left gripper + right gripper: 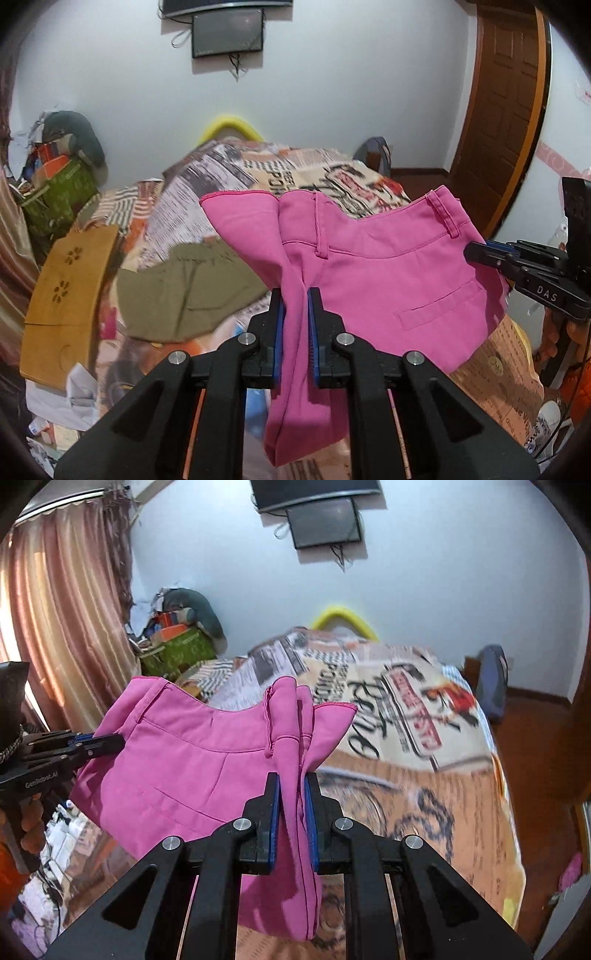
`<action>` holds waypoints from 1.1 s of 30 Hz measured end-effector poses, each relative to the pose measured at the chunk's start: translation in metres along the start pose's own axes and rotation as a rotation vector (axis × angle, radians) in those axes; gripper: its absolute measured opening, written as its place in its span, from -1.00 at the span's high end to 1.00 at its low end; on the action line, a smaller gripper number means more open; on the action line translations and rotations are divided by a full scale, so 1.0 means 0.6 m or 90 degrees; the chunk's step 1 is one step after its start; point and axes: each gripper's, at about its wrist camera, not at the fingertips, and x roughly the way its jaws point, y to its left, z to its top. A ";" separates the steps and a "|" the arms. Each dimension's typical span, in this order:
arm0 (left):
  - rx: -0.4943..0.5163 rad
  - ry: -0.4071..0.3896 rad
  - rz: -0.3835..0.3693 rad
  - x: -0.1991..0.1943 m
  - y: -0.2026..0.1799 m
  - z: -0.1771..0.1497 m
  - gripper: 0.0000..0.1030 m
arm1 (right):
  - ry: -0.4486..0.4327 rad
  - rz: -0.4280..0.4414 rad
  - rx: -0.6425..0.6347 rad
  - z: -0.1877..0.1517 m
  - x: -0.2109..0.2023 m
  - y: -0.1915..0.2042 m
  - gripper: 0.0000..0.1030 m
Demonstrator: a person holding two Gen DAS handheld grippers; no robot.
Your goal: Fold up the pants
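The left gripper [295, 306] and right gripper [291, 790] are each clamping the pink pants [388, 280], hanging mid-frame above the printed bedspread [424, 794]; lowering both level, cloth taut, should be laying it flat, clear of the olive garment [188, 291] at centre left

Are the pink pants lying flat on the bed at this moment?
No. The pink pants hang in the air above the bed, clamped between the left gripper and the right gripper.
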 end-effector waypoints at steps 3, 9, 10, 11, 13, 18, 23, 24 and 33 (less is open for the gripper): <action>-0.010 -0.015 0.013 -0.009 0.027 0.015 0.78 | -0.011 0.008 -0.014 0.018 0.009 0.019 0.78; -0.021 -0.031 0.040 -0.009 0.076 0.035 0.78 | -0.026 0.025 -0.036 0.059 0.047 0.052 0.78; -0.023 -0.033 0.046 -0.005 0.089 0.040 0.78 | -0.026 0.029 -0.039 0.068 0.060 0.058 0.78; -0.025 -0.034 0.050 -0.003 0.096 0.042 0.78 | -0.026 0.031 -0.041 0.072 0.068 0.059 0.78; -0.031 -0.035 0.058 0.004 0.118 0.049 0.78 | -0.024 0.034 -0.049 0.083 0.089 0.069 0.78; -0.045 -0.033 0.077 0.037 0.167 0.061 0.78 | -0.023 0.037 -0.065 0.105 0.139 0.093 0.78; -0.068 -0.024 0.087 0.085 0.222 0.066 0.78 | -0.011 0.037 -0.079 0.121 0.208 0.111 0.78; -0.074 -0.019 0.088 0.098 0.234 0.066 0.78 | -0.008 0.037 -0.079 0.123 0.222 0.113 0.78; -0.111 0.034 0.084 0.223 0.321 0.050 0.78 | 0.053 0.028 -0.086 0.117 0.372 0.117 0.79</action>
